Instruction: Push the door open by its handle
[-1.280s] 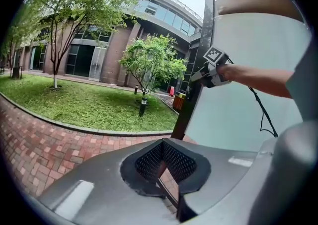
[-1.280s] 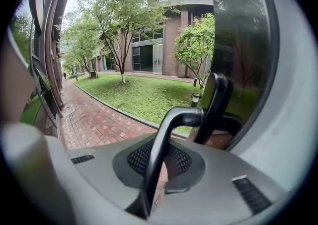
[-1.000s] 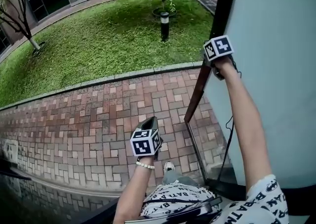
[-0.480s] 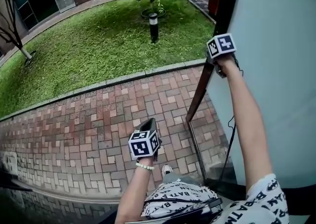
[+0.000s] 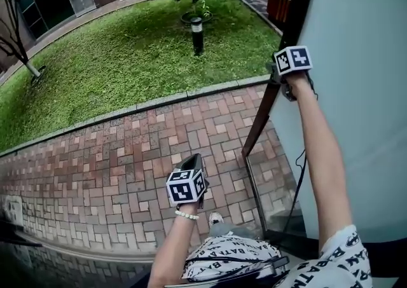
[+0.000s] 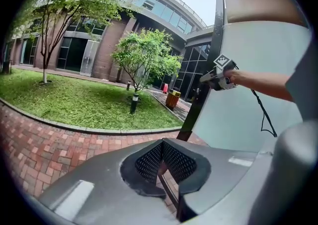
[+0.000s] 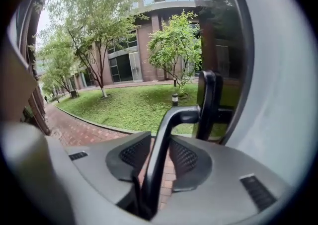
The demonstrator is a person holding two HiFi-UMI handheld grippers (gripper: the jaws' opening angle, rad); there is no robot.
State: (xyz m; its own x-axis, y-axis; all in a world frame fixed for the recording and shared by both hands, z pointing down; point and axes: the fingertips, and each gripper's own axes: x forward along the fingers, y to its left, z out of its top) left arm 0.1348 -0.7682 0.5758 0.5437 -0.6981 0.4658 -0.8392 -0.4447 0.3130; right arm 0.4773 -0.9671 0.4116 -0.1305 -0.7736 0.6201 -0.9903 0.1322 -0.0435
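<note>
1. My right gripper (image 7: 155, 155) is reaching up to the door (image 5: 356, 89). The handle (image 7: 185, 114) is running between its jaws, which have just been opening, pads off the bar. I judge I'm letting go, the door being swung wide.
2. My left gripper (image 6: 162, 144) is hanging low, closed on nothing, spare.

Soft, even overcast daylight without hard shadows; the gripper views show fisheye bending and dark corners.
</note>
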